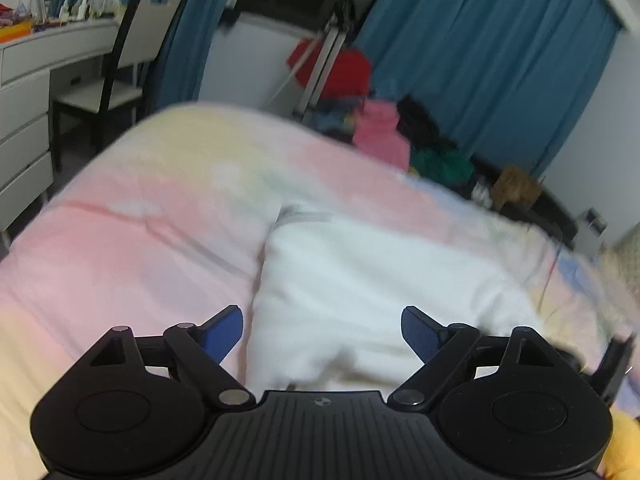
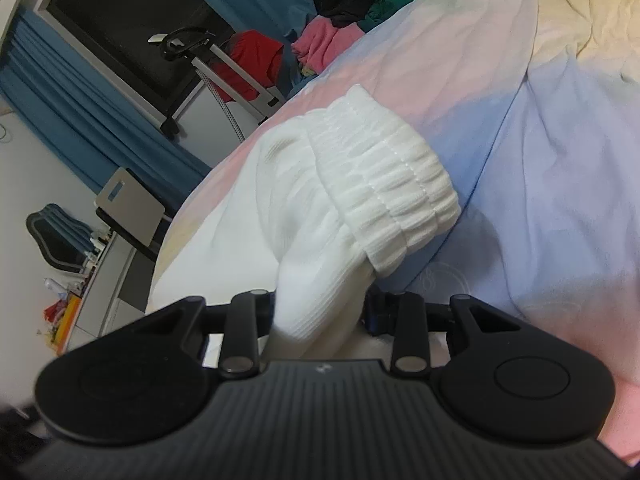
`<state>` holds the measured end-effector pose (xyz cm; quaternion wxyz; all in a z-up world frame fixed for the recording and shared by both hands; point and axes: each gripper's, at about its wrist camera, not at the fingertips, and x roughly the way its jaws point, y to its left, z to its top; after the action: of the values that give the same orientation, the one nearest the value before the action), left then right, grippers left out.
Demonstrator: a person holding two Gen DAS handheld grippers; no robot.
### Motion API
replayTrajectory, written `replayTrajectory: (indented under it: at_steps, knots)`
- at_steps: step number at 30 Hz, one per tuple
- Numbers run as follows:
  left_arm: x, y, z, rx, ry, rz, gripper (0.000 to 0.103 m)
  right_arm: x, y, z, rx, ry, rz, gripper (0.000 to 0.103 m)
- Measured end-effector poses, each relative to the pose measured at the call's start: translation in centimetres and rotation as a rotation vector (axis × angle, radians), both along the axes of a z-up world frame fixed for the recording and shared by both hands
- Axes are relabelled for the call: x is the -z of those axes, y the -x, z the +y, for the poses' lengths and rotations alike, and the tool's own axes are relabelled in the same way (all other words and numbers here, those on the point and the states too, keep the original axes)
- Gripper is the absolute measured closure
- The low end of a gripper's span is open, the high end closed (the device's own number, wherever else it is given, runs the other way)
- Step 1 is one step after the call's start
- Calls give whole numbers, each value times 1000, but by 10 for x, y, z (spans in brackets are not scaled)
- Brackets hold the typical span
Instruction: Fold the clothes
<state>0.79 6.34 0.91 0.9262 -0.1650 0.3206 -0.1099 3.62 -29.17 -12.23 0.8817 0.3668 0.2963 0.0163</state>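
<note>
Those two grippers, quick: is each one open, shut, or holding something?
Left gripper: open, holding nothing, above the white garment.
Right gripper: shut on the white garment.

A home bedroom: a bed with pastel bedding, blue curtains, a dressing table and chair.

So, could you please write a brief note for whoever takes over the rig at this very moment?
Left gripper: jaws wide open, nothing between them, above the white sweatshirt.
Right gripper: jaws shut on a bunch of the sweatshirt just behind its ribbed cuff.
The sweatshirt lies partly folded on the pastel bedsheet; unfolded clothes are heaped at the bed's far edge.
Left to do: lay the held sleeve in, finish this fold, then work through the heap.
</note>
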Motion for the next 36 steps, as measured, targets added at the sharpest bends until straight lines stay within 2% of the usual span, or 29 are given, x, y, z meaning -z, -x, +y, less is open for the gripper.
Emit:
replayTrajectory:
  at_steps: [2,3,5,7,9,13,15,18,20,24,27,30,33,36]
  knots:
    - [8,-12,7,7,29,-30,1,-1,0,2,3,6,0,66]
    - [18,-24,11,14,55,-22,1,0,0,2,8,-6,4,66]
    - [44,-51,22,22,132,70,2,2,1,-1,14,-32,14,66]
    - [71,-71,33,-23,172,173,7,3,1,1,16,-28,17,66]
    - [92,-80,40,-43,213,221,7,3,0,3,19,-17,17,66]
    - [112,-96,36,69,320,294,6,2,-4,5,18,8,12,66]
    - [116,-100,27,118,310,306,8,3,-5,6,17,17,14,66]
    - [117,-100,18,136,241,277,11,3,-5,6,18,18,19,66]
    - [119,-98,21,117,253,264,21,0,-5,8,15,32,14,66]
    - [113,-89,27,90,273,228,44,-7,-3,13,10,68,-10,66]
    - [99,-75,23,96,227,170,55,-18,3,19,-7,102,-42,68]
    - [73,-59,13,112,176,92,58,-39,13,23,-29,138,-93,69]
    - [45,-45,4,125,203,62,60,-65,24,10,-14,121,-144,69]
    - [11,-36,-21,146,209,5,60,-92,32,-15,10,91,-180,69]
